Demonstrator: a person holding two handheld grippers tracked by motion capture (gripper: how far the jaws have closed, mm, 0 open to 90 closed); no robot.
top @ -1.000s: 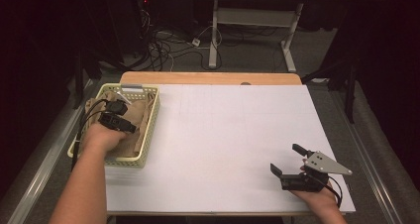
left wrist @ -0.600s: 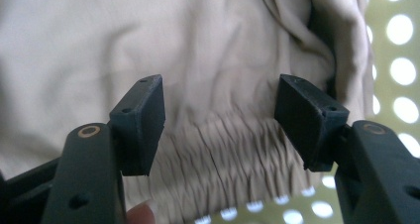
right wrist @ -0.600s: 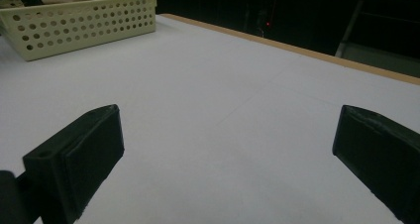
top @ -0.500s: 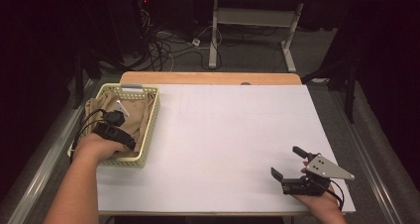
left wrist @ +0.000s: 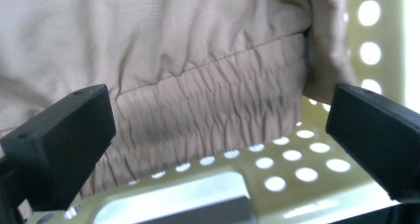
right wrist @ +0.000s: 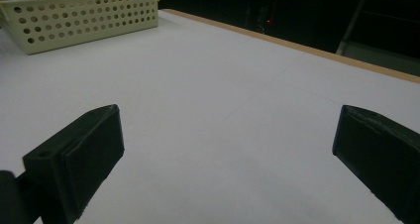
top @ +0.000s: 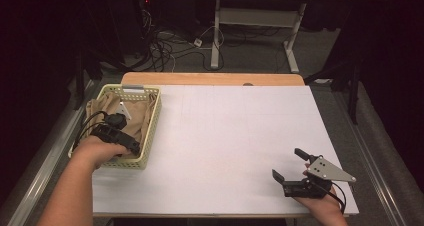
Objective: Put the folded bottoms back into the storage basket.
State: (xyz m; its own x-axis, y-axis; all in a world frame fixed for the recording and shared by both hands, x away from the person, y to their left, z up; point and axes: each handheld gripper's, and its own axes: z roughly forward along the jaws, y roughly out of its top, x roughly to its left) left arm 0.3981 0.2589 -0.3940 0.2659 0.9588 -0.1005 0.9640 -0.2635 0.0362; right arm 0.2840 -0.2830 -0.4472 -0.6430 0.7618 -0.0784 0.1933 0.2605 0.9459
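1. Right gripper (top: pixel 294 167) is sitting at the near right corner of the white table (top: pixel 235 136), jaws spread wide, nothing between them. In its own view just bare table surface is lying between the jaws.
2. Left gripper (top: pixel 112 133) is hovering over the near end of the yellow basket (top: pixel 154 117), at the table's left edge. Jaws have just been opening and are standing fully apart; pads aren't pressing on anything.
3. Tan cloth (left wrist: pixel 198 70) is lying bunched inside the basket, released. In the left gripper view its gathered elastic hem is running between the jaws, resting against the perforated basket wall (left wrist: pixel 297 154).
4. Farther off: wooden table edge (top: pixel 210 79), then cables (top: pixel 165 46) lying on the floor.
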